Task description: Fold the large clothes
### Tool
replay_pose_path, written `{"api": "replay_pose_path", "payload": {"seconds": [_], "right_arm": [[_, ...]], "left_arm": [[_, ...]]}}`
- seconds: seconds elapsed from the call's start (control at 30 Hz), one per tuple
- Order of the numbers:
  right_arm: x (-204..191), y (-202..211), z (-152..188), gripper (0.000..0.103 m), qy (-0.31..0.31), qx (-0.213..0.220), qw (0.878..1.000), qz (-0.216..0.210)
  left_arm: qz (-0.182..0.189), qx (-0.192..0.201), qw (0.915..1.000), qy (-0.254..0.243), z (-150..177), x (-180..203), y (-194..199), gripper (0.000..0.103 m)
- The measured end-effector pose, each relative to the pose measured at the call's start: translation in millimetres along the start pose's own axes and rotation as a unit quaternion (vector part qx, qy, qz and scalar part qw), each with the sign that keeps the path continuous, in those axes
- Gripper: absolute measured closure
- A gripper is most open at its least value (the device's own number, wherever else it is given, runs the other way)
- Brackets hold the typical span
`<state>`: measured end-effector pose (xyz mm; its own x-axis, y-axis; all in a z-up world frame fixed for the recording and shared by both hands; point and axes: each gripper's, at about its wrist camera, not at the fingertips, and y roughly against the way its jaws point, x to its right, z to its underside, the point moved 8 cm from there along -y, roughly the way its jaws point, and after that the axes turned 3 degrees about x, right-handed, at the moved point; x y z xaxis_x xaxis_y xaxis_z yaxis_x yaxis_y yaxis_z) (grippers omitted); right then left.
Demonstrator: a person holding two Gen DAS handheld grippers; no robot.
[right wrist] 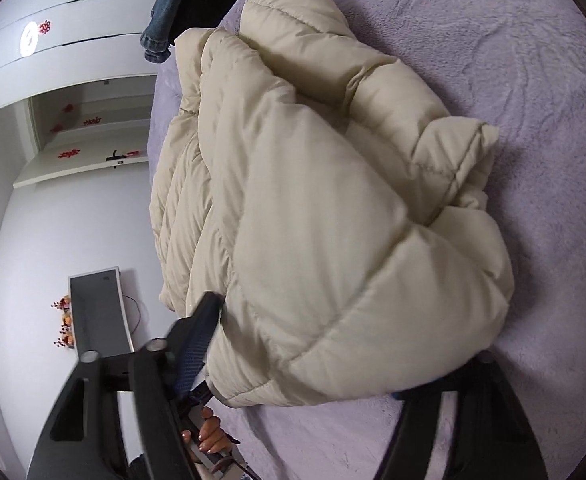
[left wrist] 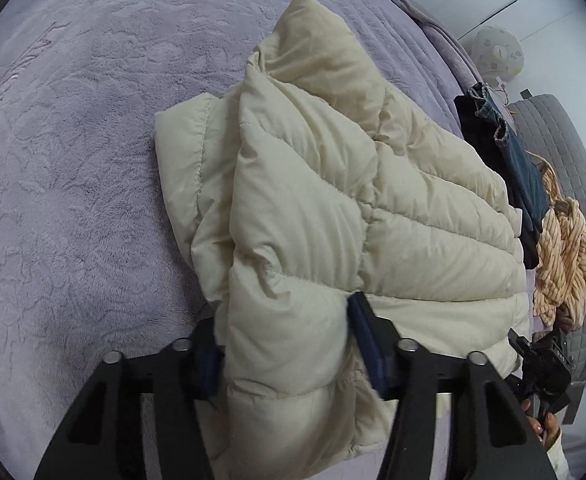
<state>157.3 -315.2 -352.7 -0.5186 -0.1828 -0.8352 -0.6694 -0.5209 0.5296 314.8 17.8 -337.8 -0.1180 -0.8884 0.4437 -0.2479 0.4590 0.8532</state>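
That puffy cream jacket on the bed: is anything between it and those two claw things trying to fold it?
Nothing visible. The left gripper and the right gripper each already have a thick fold of the cream jacket squeezed between their fingers. The other clothes lie beyond it, at the bed's edge.

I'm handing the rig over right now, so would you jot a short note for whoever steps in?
Left gripper: shut on the near edge of the cream puffer jacket.
Right gripper: shut on the jacket's other near corner.
Jacket lies bundled and partly folded on the purple bedspread; jeans and a striped garment wait beside it.
Left to do: finish the fold, then probably the other clothes.
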Motion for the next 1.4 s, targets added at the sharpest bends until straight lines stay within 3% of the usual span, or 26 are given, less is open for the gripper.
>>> {"api": "replay_pose_path", "payload": {"seconds": [0.07, 0.2, 0.4, 0.87, 1.1, 1.17, 1.23, 1.33, 1.4], "right_arm": [[-2, 6, -2, 0.074, -0.002, 0.003, 1.0, -0.009], [-7, 12, 4, 0.079, 0.006, 0.003, 1.0, -0.004], [-5, 30, 12, 0.08, 0.004, 0.002, 1.0, 0.0], [17, 63, 54, 0.08, -0.014, -0.013, 0.999, 0.04], [38, 69, 61, 0.08, -0.017, -0.012, 0.998, 0.059], [39, 68, 61, 0.08, -0.014, -0.012, 0.998, 0.065], [36, 66, 60, 0.077, -0.011, -0.011, 0.997, 0.073], [33, 67, 59, 0.071, -0.004, -0.014, 0.996, 0.092], [33, 71, 60, 0.048, 0.007, -0.021, 0.993, 0.118]], "left_arm": [[-0.014, 0.005, 0.9997, -0.02, 0, 7, 4, 0.065], [-0.042, 0.012, 0.9975, -0.055, 4, 17, 13, 0.072], [-0.049, 0.004, 0.997, -0.06, 16, 20, 24, 0.072], [-0.072, -0.033, 0.9953, -0.055, 87, 10, 48, 0.072], [-0.079, -0.037, 0.9941, -0.064, 96, 10, 45, 0.072], [-0.081, -0.037, 0.994, -0.063, 94, 12, 42, 0.07], [-0.103, -0.032, 0.9923, -0.062, 93, 10, 42, 0.047], [-0.117, -0.021, 0.9914, -0.055, 86, 8, 45, 0.038], [-0.117, -0.02, 0.9916, -0.051, 87, 2, 53, 0.038]]}}
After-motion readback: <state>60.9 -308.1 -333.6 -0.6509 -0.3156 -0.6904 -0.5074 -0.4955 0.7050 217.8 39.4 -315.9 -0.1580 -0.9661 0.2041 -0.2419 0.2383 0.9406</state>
